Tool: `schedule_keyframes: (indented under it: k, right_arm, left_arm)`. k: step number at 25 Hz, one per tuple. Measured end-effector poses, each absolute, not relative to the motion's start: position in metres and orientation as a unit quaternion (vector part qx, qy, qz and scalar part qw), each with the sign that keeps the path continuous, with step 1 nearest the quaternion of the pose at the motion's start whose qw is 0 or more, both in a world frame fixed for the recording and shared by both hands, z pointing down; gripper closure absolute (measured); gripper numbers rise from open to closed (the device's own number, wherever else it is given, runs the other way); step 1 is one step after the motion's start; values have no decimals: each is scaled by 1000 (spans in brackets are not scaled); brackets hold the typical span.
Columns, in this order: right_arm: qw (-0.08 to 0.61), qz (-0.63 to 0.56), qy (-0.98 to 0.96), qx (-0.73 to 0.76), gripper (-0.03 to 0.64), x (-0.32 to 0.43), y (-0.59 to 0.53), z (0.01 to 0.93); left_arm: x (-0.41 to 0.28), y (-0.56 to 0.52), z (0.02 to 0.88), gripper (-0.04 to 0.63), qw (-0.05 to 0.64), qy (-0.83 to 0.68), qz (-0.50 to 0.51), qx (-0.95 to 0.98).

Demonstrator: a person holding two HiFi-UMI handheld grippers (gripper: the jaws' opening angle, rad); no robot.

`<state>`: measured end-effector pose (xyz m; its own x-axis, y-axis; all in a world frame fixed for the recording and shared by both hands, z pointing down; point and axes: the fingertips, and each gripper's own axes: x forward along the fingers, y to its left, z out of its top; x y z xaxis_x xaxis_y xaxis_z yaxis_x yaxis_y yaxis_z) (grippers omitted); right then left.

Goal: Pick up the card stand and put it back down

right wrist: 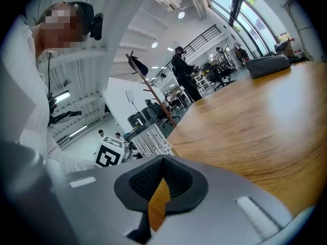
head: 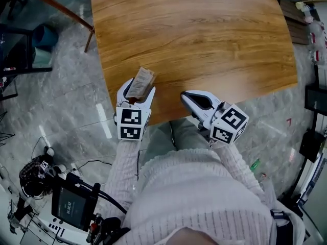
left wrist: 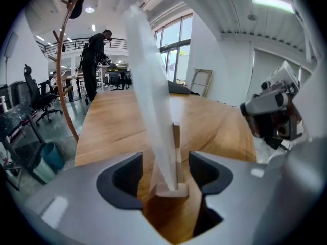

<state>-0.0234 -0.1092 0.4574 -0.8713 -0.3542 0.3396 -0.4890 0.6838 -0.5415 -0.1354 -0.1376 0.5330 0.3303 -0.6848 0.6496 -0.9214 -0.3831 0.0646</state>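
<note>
Marbled grey floor (head: 66,101) fills the left side of the head view, around a rounded wood-grain table (head: 204,34) that takes up the upper middle of the frame. Below it, at the bottom centre, the person's pale knitted sleeves lead up to the two grippers.

The left gripper (head: 137,92) sits left of centre at the table's near edge. Its claw is released: in the left gripper view both dark pads stand clear of the thing between them, with table wood showing on each side. The right gripper (head: 188,99) lies just right of centre at the same edge, well apart from the left one. Its claw is clenched on nothing, the ribbed pads meeting.

The card stand (head: 140,81) rests upright on the table between the left jaws: a clear sheet slotted into a small pale wooden base, seen edge-on at mid-frame in the left gripper view.
</note>
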Motion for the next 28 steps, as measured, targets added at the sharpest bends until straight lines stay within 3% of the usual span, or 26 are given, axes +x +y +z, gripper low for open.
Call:
schedule_keyframes:
  k: [6,12,28]
  right_arm:
    - [100,333,-906,241,617,-17,-110,458]
    - [97,339,-903,243,618,-14,-111,462]
    - [93,339,-902,252,617,-8,-111,465]
  left_arm:
    - [-131,-138,538,319,215,-502,292,785]
    - [-133,-139,544,375,206,-505,321,774]
    - [-132,-137,544,403,186,-502,328,778]
